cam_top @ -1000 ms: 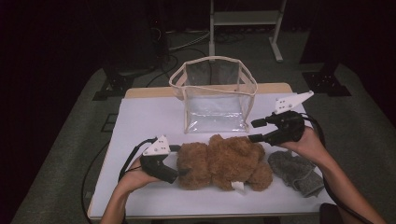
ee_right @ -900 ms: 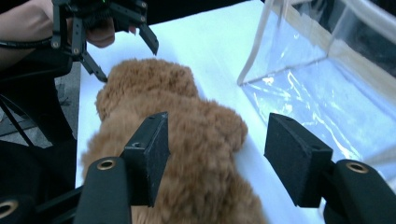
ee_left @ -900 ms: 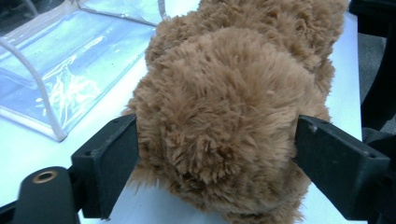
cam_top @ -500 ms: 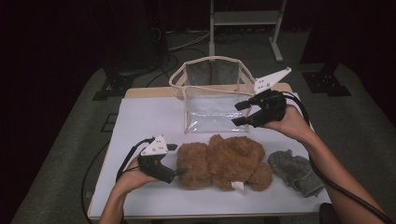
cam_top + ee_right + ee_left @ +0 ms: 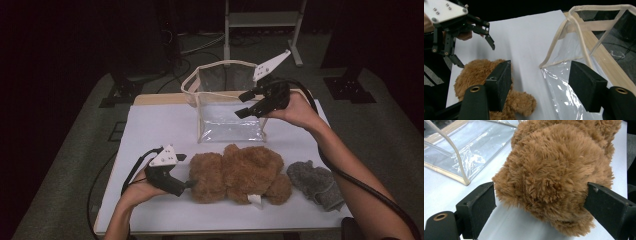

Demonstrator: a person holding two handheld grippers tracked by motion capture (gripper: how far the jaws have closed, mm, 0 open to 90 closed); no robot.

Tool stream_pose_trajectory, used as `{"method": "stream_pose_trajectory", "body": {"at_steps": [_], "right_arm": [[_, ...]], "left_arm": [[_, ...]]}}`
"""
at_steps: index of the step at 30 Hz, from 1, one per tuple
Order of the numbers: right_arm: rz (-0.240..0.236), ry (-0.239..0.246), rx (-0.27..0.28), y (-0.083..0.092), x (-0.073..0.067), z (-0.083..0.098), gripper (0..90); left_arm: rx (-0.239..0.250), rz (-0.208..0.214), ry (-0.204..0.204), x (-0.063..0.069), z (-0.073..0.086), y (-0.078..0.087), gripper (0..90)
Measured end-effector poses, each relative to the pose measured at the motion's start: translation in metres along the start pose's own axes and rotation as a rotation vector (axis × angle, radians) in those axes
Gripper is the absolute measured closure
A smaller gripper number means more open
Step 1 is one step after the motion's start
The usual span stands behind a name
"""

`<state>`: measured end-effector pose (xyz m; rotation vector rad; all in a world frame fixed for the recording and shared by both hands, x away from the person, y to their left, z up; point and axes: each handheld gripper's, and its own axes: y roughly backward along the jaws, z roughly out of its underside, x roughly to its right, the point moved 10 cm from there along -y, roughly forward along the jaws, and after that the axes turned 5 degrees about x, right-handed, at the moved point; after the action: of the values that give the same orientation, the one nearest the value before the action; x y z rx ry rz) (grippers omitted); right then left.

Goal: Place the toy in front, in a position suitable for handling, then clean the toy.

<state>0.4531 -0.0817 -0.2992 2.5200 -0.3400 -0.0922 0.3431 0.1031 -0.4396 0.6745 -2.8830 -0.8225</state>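
A brown plush bear (image 5: 240, 170) lies across the front of the white table (image 5: 160, 125). My left gripper (image 5: 187, 184) is at the bear's left end. In the left gripper view its jaws flank the bear's furry head (image 5: 554, 170), pads only brushing the fur, and they have just been opening. A clear plastic bag with beige trim (image 5: 230, 110) stands open behind the bear. My right gripper (image 5: 241, 105) hovers at the bag's right front corner, open and empty, and its jaws have also just been opening. In the right gripper view (image 5: 540, 82) the bag's rim (image 5: 574, 50) lies just ahead.
A grey fuzzy cloth item (image 5: 315, 182) lies at the front right beside the bear. A wooden strip edges the table's back side behind the bag. A white metal stand (image 5: 260, 20) is on the dark floor beyond. Bare tabletop stretches left of the bag.
My right gripper has risen from beside the bear and moved back and left to the bag's right front corner. The left gripper and the bear have stayed put.
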Motion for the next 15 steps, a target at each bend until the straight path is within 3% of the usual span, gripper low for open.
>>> {"method": "stream_pose_trajectory", "body": {"at_steps": [7,15], "right_arm": [[0.012,0.013,-0.021,-0.006,0.013,-0.018,32.9],[0.012,-0.001,-0.043,-0.016,0.025,-0.020,32.0]], "left_arm": [[-0.010,0.003,0.003,0.000,0.003,0.000,9.3],[-0.017,0.003,0.005,0.000,0.004,0.001,8.8]]}}
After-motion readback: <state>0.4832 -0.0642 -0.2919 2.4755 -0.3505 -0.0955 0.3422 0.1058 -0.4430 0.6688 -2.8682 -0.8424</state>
